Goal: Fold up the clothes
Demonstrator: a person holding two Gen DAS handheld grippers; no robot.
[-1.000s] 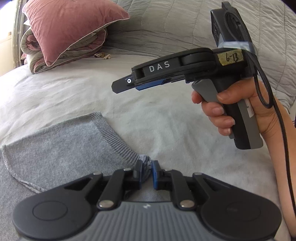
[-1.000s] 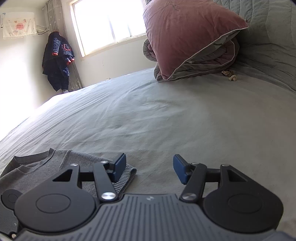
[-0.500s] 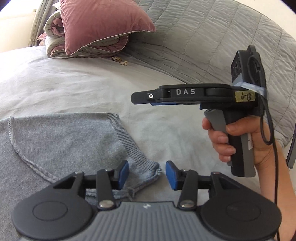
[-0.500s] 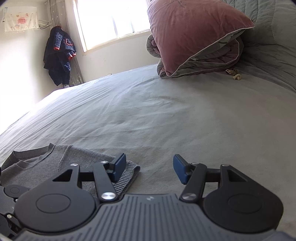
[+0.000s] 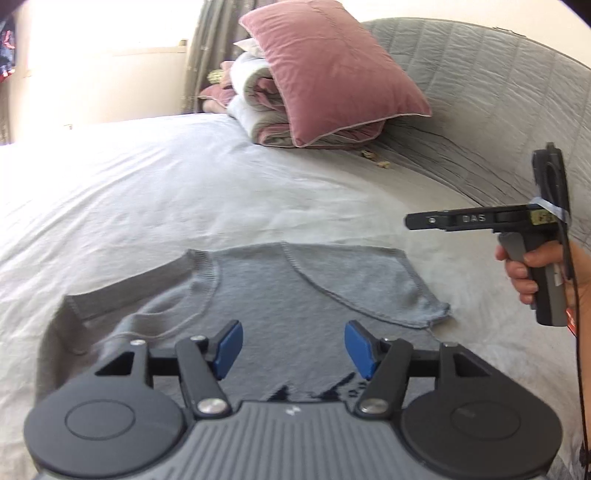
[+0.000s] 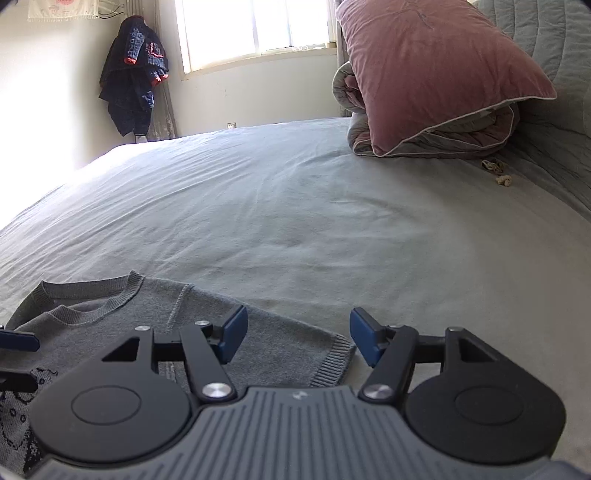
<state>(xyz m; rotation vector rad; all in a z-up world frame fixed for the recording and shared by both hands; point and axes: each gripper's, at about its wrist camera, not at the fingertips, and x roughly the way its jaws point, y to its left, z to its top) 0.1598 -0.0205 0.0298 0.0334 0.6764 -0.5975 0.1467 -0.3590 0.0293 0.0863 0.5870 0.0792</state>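
My left gripper (image 5: 293,345) stands wide, its blue pads (image 5: 229,349) clear of everything; its jaws have just been opening, and nothing is between them; below the gap lies the grey knitted sweater (image 5: 295,295), spread flat on the pale grey bed sheet (image 5: 184,192), with a dark pattern knitted into the cloth just ahead of my gripper body; the ribbed neckline sits left of the gap, and a folded-in sleeve with a ribbed cuff ends at the right, near the sweater's far right corner. My right gripper (image 6: 297,338) is likewise wide, jaws having just been opening, with nothing held; its left pad hangs above the sweater's sleeve end, its right pad above bare sheet; the ribbed cuff lies between and just below them. In the left view, that right gripper (image 5: 413,221) floats level beyond the sweater's right edge, a hand (image 5: 532,273) wrapped round its handle. Farther out, a dusty-pink pillow (image 6: 436,70) leans on a rolled grey-and-pink quilt (image 6: 443,136) by the grey quilted headboard (image 5: 498,103); a dark blue garment (image 6: 135,77) hangs beside the bright window (image 6: 255,29).
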